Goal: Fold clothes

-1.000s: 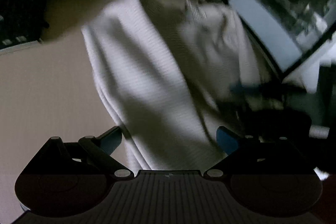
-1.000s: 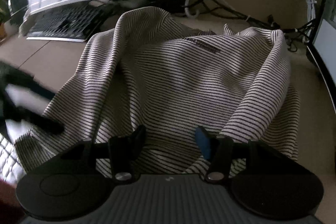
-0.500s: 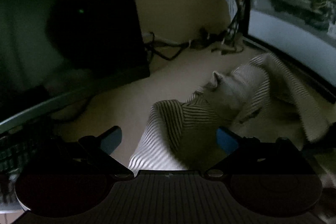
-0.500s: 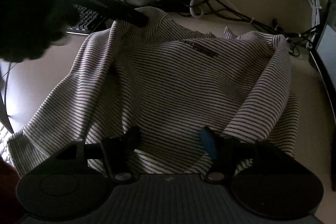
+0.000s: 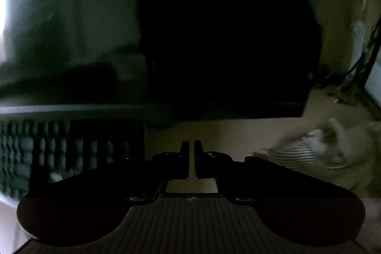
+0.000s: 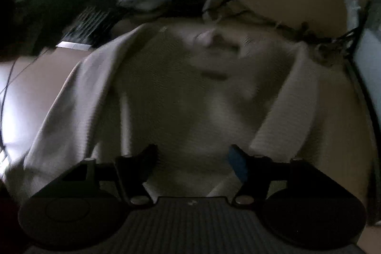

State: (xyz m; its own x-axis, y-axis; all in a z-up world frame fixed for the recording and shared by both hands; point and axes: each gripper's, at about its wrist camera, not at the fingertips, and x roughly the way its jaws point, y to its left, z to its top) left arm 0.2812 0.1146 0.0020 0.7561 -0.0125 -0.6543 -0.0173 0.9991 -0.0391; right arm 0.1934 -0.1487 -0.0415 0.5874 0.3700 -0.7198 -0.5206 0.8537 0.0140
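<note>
A white shirt with thin dark stripes [image 6: 190, 92] lies spread on the beige desk, blurred in the right wrist view. My right gripper [image 6: 193, 156] is open just above the shirt's near hem, its jaws wide apart and empty. In the left wrist view only a bunched corner of the shirt [image 5: 316, 151] shows at the right. My left gripper [image 5: 190, 146] is shut with nothing between its fingers, off the shirt to its left, above bare desk. It shows as a dark shape at upper left in the right wrist view [image 6: 47, 16].
A dark monitor [image 5: 226, 39] stands right ahead of the left gripper, with a keyboard [image 5: 59, 154] to its left. A tangle of cables [image 6: 262, 16] runs behind the shirt. A second screen edge [image 6: 366, 58] stands at the right.
My left gripper has closed and swung left off the shirt toward the monitor and keyboard. My right gripper stays open over the near hem and has moved, blurring the view.
</note>
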